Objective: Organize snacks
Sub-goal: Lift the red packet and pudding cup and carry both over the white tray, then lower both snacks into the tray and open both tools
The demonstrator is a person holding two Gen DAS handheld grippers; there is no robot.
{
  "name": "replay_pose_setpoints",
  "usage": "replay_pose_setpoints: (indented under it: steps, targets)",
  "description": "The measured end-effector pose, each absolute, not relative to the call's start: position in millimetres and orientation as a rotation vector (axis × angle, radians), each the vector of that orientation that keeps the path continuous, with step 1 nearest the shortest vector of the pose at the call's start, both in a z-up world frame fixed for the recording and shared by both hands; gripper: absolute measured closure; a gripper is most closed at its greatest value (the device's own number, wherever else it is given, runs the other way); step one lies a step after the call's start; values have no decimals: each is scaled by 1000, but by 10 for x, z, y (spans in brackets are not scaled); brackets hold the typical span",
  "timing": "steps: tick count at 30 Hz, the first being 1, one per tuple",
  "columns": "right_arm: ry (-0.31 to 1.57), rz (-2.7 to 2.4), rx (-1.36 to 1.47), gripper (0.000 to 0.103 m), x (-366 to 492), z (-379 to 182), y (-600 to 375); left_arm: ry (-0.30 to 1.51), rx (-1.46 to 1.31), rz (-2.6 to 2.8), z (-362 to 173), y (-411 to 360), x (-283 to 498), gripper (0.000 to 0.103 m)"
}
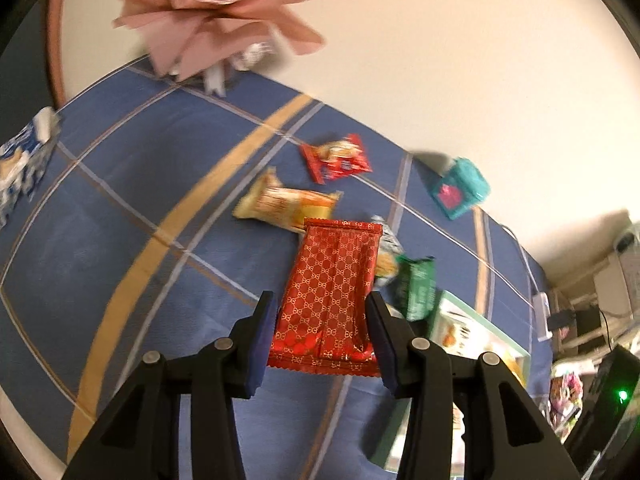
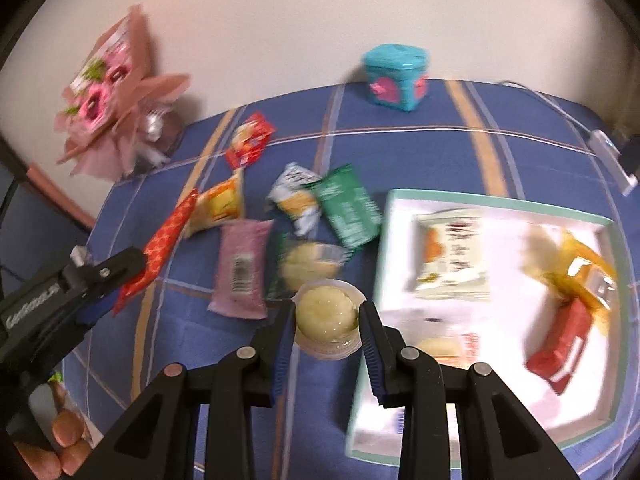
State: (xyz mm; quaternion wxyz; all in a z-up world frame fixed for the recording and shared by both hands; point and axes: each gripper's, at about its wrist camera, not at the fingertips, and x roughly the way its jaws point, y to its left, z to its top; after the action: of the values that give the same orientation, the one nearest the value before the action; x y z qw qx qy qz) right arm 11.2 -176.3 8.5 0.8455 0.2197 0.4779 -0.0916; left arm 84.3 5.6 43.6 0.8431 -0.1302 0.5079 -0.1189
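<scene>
Left gripper (image 1: 322, 336) jaws pinch the light, crinkly red snack packet (image 1: 334, 288) by its side edges above the blue bedspread (image 1: 120, 240), while right gripper (image 2: 326, 332) jaws clamp the slippery, crushable jelly cup (image 2: 327, 320) beside the white box (image 2: 500, 204).

On the side of the left claw (image 2: 120, 276), in the right wrist view, you can make out white lettering, though it is too blurred for you to read with certainty. The print on the snack wrappers is smeared, and you can read none of it.
</scene>
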Motion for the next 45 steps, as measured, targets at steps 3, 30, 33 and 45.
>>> replay_pose_setpoints:
  steps: [3, 30, 33, 45]
  targets:
    - [1001, -245, 511, 69, 16, 68, -2014, 1077, -265, -324, 464, -169, 772, 56]
    - [1000, -575, 786, 68, -750, -200, -3325, 1159, 37, -656, 176, -1838, 220, 56]
    - [1005, -569, 785, 68, -740, -206, -3315, 1182, 12, -665, 132, -1837, 254, 54]
    - [1024, -560, 785, 67, -709, -249, -3298, 1213, 22, -598, 86, -1715, 297, 46]
